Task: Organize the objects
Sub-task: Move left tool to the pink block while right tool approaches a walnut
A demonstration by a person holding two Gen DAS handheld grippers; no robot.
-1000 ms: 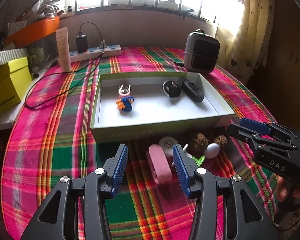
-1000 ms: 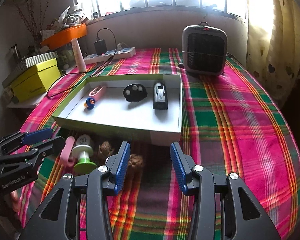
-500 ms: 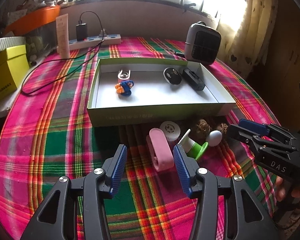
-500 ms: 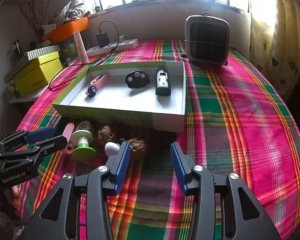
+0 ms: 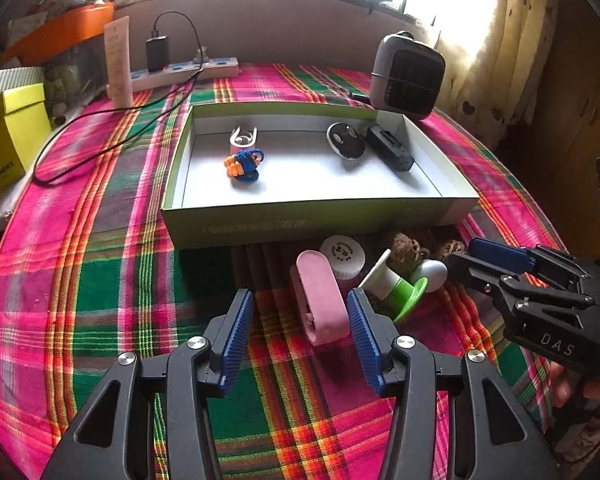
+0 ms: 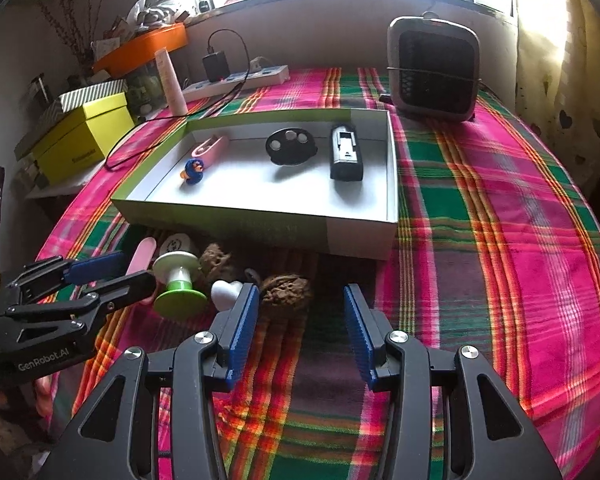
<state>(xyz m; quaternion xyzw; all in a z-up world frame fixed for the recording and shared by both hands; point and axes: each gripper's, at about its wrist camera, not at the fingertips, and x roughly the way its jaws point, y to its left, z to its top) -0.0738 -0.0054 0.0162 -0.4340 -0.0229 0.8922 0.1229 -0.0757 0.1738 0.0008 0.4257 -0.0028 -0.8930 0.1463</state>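
Between the left tool's [image 5: 300, 338] fingers, the pink clip [image 5: 321, 298] points boxward.

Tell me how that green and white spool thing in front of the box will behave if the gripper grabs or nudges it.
The green and white spool probably tips easily: in the left wrist view it leans, one flange off the cloth. Its round flanges suggest it would roll in an arc once down. It looks like hard plastic, so likely stiff, light, and a bit slippery.

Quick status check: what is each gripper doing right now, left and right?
Left gripper: open, pink clip between jaws, not gripped.
Right gripper: open, just opening, holding nothing.
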